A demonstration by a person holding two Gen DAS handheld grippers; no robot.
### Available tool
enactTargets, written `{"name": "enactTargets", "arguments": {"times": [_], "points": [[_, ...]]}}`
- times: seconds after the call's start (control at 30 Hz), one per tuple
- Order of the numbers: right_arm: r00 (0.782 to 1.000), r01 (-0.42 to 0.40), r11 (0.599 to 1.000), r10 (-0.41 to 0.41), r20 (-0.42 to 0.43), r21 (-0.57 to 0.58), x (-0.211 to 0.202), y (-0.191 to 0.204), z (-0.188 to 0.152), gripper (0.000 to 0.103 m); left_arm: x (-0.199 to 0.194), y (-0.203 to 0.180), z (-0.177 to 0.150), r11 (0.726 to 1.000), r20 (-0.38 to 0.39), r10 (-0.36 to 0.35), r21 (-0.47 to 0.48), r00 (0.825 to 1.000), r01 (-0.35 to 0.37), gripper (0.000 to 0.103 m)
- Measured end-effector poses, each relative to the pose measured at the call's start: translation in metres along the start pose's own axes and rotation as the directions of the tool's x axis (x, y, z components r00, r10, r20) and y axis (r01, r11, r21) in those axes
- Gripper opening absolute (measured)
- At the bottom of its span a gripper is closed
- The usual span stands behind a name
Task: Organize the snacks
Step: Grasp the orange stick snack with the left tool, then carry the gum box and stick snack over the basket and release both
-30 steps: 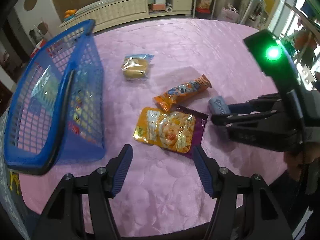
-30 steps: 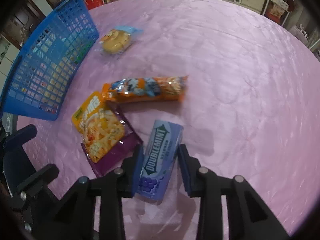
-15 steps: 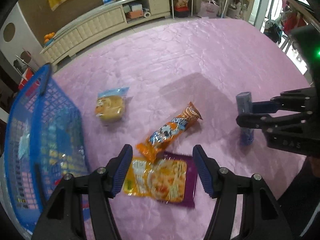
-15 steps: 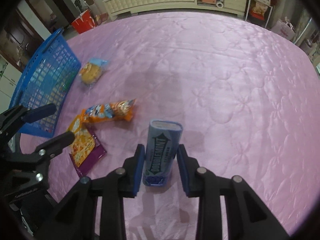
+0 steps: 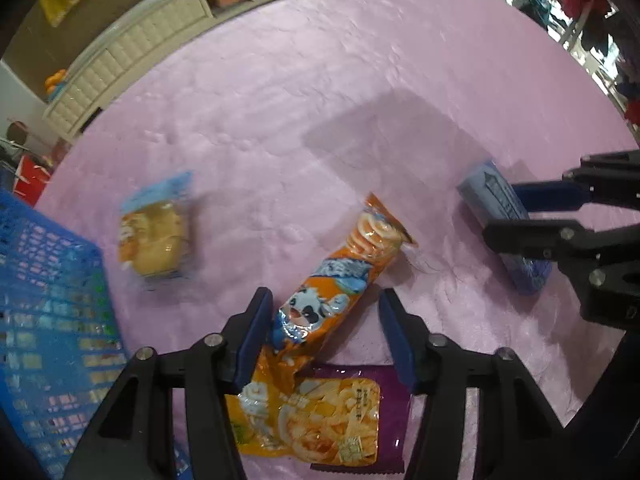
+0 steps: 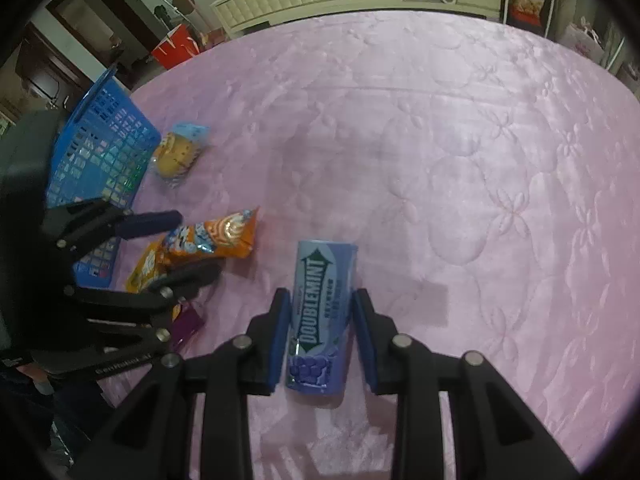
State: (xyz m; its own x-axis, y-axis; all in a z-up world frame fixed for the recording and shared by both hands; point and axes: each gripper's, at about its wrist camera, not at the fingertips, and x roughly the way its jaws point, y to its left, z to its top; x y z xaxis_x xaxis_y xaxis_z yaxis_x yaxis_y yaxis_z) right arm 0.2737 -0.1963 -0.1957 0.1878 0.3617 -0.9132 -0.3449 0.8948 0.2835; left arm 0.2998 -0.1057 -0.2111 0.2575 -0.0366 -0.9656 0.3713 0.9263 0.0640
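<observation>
Left gripper (image 5: 324,334): I see it open around the wafer pack (image 5: 344,268).
Right gripper (image 6: 322,334): loosely straddles gum (image 6: 320,312).
Wafer pack: light, crinkly; I'd pinch mid-body, 12 o'clock.

Blue basket (image 5: 48,320) cut off at left edge; bun packet (image 5: 158,232) motion-blurred; purple pouch (image 6: 186,322) mostly hidden behind left tongs (image 6: 184,242).

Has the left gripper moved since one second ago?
Yes. The left gripper came forward from the yellow pouch and now straddles the orange packet.
</observation>
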Motion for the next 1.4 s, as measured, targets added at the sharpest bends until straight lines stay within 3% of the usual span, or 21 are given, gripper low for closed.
{"name": "enactTargets", "arguments": {"times": [0.03,0.23,0.53,0.73,0.93,1.3,1.4], "points": [[1.000,0.000,1.000,0.000,-0.001,0.005,0.006,0.002,0.003,0.036,0.000,0.001,0.002,1.000,-0.007,-0.021,-0.007,1.000,0.021,0.033],[0.999,-0.042,0.999,0.042,0.016,0.016,0.007,0.003,0.005,0.036,-0.007,-0.009,-0.001,0.999,0.008,-0.020,0.046,1.000,0.019,0.015],[0.996,-0.022,1.000,0.022,0.088,-0.001,-0.034,0.024,0.010,0.035,-0.064,-0.005,-0.009,1.000,0.146,-0.014,-0.010,0.989,0.016,0.014],[0.986,0.019,0.999,-0.010,0.166,-0.048,-0.078,0.049,0.014,0.035,-0.121,0.011,-0.019,0.998,0.237,-0.013,-0.052,0.971,0.026,0.014],[0.965,0.046,0.995,-0.022,0.260,-0.089,-0.114,0.087,0.025,0.035,-0.168,0.029,-0.039,0.998,0.306,0.032,-0.066,0.952,-0.012,0.014],[0.930,0.050,0.982,0.021,0.366,-0.181,-0.139,0.169,0.050,0.035,-0.218,0.107,-0.075,0.989,0.380,0.116,-0.124,0.918,-0.074,0.014],[0.936,0.049,0.975,0.031,0.351,-0.217,-0.130,0.192,0.058,0.035,-0.224,0.129,-0.087,0.985,0.383,0.127,-0.154,0.915,-0.072,0.014]]}}
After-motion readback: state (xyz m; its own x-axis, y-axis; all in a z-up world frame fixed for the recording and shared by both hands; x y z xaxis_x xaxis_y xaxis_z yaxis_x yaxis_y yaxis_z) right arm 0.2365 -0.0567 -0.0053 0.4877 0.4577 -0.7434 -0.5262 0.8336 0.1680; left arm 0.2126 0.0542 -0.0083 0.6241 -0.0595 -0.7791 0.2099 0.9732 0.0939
